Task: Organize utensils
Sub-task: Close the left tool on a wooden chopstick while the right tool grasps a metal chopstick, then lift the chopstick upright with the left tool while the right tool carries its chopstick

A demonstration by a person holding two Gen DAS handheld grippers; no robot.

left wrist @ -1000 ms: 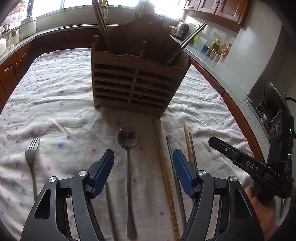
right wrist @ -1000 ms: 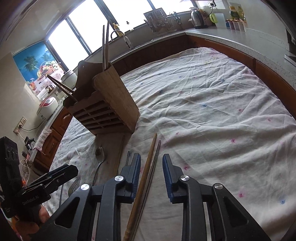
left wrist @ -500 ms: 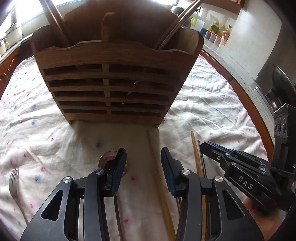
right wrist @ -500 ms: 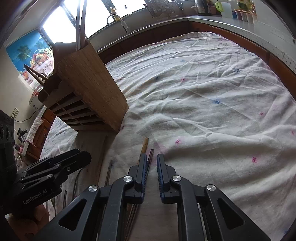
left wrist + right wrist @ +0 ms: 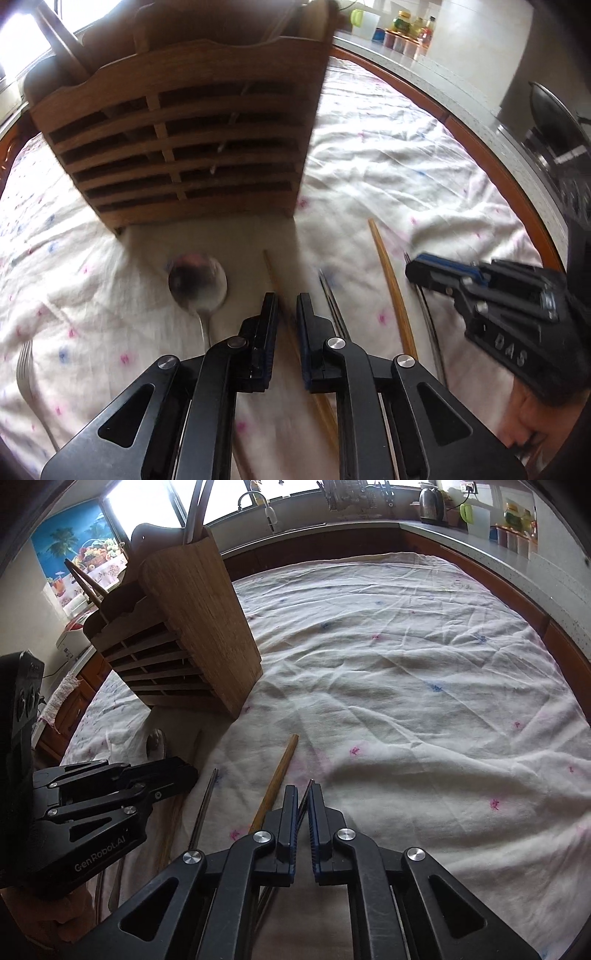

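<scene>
A slatted wooden utensil holder (image 5: 184, 147) stands on the clothed table, with chopsticks sticking out of it; it also shows in the right wrist view (image 5: 184, 635). My left gripper (image 5: 287, 297) is nearly shut around a wooden chopstick (image 5: 273, 271) lying in front of the holder. A metal spoon (image 5: 197, 286) lies to its left, a fork (image 5: 26, 373) at far left. My right gripper (image 5: 303, 794) is closed on thin metal chopsticks (image 5: 304, 797). A bamboo chopstick (image 5: 277, 775) lies just left of it. A metal chopstick (image 5: 332, 299) lies between the two grippers.
The table carries a wrinkled white floral cloth (image 5: 406, 664). A kitchen counter with a kettle (image 5: 428, 502) and jars (image 5: 406, 29) runs behind. A dark pan (image 5: 554, 122) sits at the right.
Both grippers have closed further. The left one shifted right from over the spoon onto the wooden chopstick. The right one closed on the metal chopsticks.
</scene>
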